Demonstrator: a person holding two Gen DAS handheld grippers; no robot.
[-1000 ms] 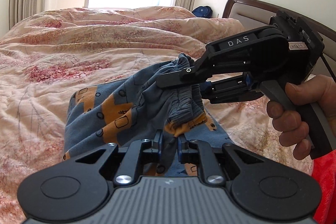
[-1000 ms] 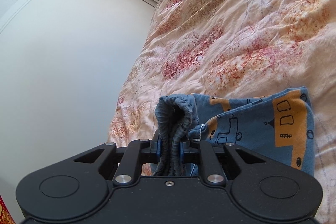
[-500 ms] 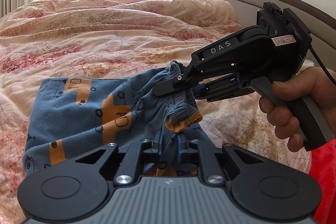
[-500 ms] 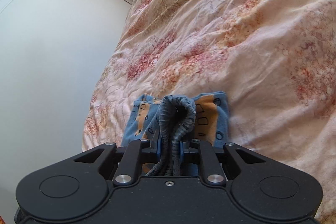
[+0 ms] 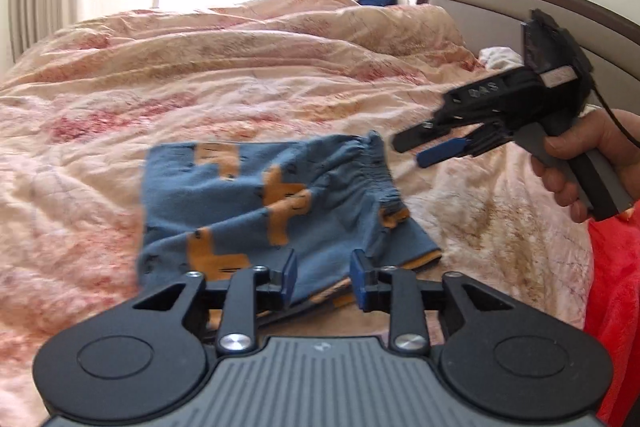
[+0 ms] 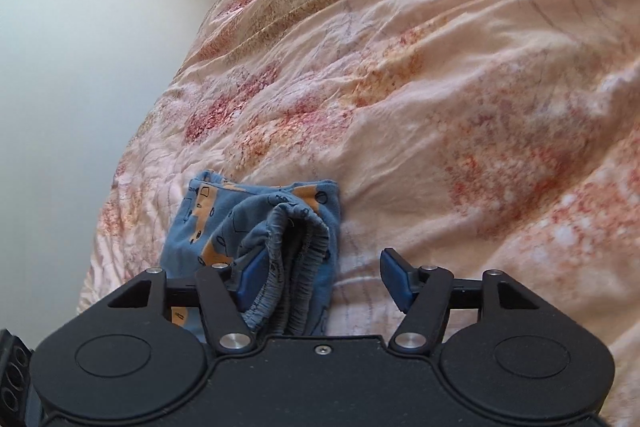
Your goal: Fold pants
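Scene: a bed w/ a rumpled pink floral quilt [image 5: 248, 75]; a person holds a two-finger gripper in each hand.
Pants: small blue pants [image 5: 256, 211] w/ orange print lie folded into a rough rectangle on the quilt, near the front edge of the bed; gathered elastic waistband [image 5: 380, 167] at the right end.
Left gripper: left gripper [image 5: 323, 277] low over the near edge of the pants, jaws opening; blue pads apart, cloth seen in the gap but not pinched.
Right gripper: right gripper [image 5: 416, 151] just right of the waistband, jaws opening; held by a hand [image 5: 580, 155]. In its own view the right gripper [image 6: 320, 277] has the waistband [image 6: 296, 247] lying against one pad only, the other pad well clear, so no grip.
Handling (judgement): thin, light, floppy knit; not fragile, not slippery. Folds will slump on the soft quilt. Waistband is the thickest, firmest place to pinch; also hems or a folded edge, both layers together.
Left view only: whole folded shape, headboard [image 5: 520, 7], window and curtains, a red cloth [image 5: 616, 287] at far right, the hand on the right gripper.
Right view only: close look at the doubled waistband ridges between the pads, plus a pale wall [image 6: 72, 67]; the far end of the pants shows less.
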